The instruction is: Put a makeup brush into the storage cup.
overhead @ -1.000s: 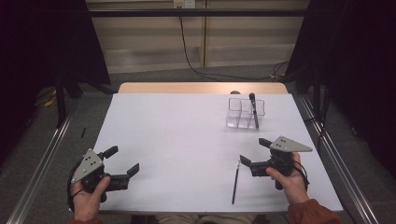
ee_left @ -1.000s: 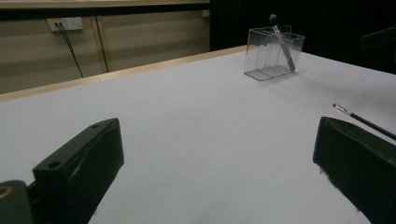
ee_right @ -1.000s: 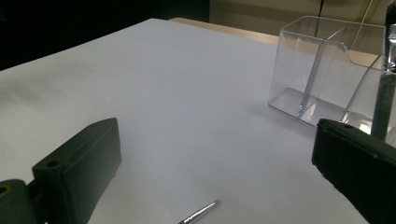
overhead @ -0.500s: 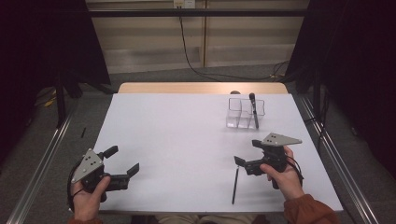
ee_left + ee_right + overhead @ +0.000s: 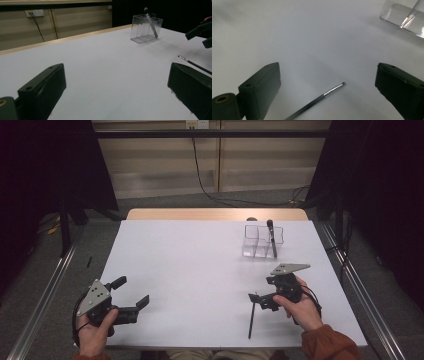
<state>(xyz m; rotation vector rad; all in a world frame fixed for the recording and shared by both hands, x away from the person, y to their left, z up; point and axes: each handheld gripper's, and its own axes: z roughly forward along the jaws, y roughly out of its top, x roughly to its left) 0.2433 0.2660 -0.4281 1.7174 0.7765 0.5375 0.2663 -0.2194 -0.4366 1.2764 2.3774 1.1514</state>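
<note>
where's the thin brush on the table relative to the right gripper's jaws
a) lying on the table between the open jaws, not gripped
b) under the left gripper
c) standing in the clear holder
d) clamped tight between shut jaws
a: in the right gripper view the thin brush lies flat on the white table, its tip between the wide-open jaws of the right gripper, touching neither.

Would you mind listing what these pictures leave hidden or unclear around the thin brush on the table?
- Thin brush: its handle end is cut off by the bottom edge of the right gripper view.
- In the high view the right gripper covers the brush tip.
- Clear organizer: cut off by the top and right edges of the right gripper view.
</note>
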